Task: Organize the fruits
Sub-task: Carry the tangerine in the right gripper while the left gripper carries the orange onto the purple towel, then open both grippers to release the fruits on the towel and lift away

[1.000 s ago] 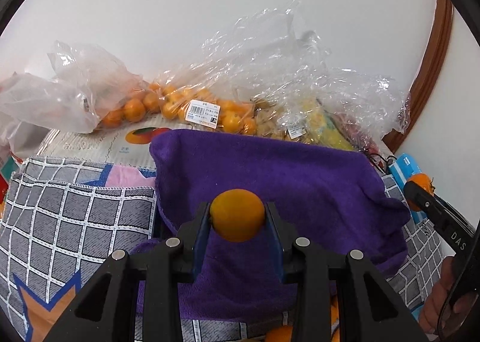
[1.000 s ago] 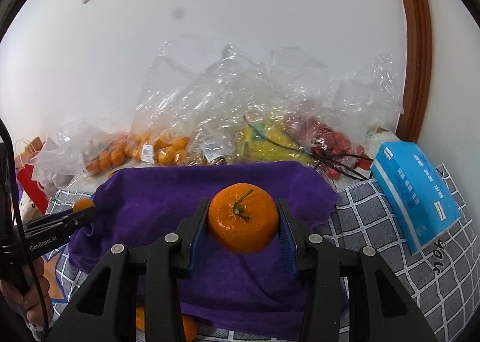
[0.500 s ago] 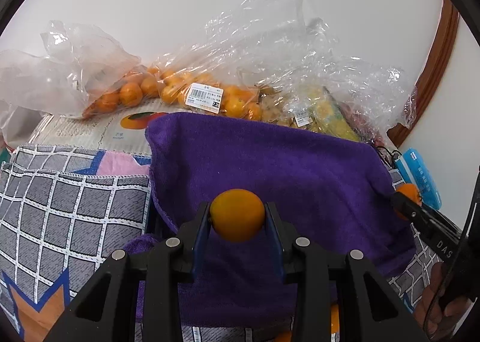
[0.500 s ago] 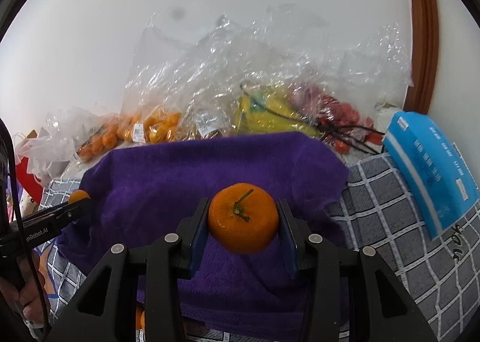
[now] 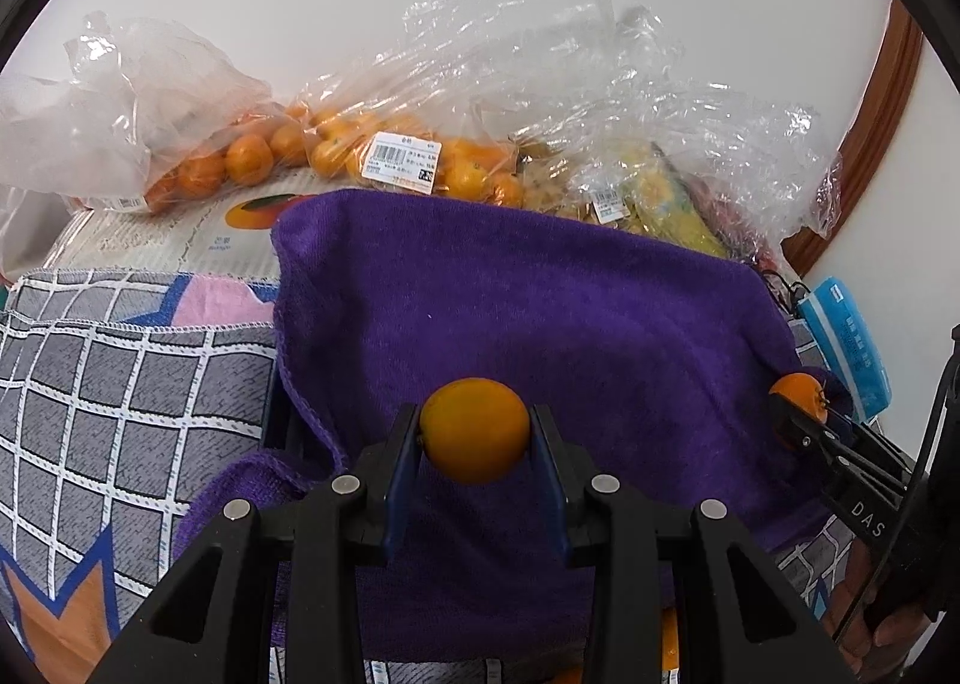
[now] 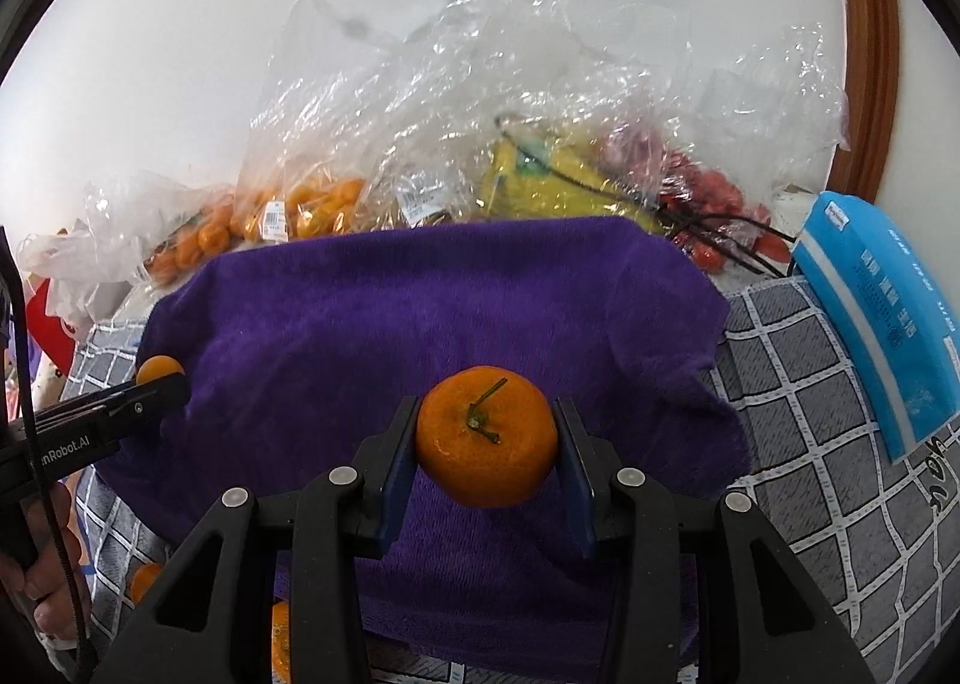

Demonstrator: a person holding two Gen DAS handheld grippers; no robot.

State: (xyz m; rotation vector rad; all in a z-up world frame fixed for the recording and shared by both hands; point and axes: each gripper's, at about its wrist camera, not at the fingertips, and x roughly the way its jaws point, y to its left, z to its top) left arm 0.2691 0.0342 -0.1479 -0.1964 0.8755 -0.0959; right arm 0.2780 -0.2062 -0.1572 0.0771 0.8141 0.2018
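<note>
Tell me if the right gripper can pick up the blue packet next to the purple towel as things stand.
Probably not yet. The right gripper is shut on a tangerine, so its fingers are full. The blue packet itself lies uncovered on the checked cloth, nothing on it.

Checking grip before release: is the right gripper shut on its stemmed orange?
Shut: the right gripper pads press both sides of the stemmed orange mandarin.

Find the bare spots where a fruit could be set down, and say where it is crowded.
Free: the purple towel, bare across its middle, and the checked cloth between towel and blue pack; also the checked cloth left of the towel. Crowded: the plastic bags of fruit behind the towel.
</note>
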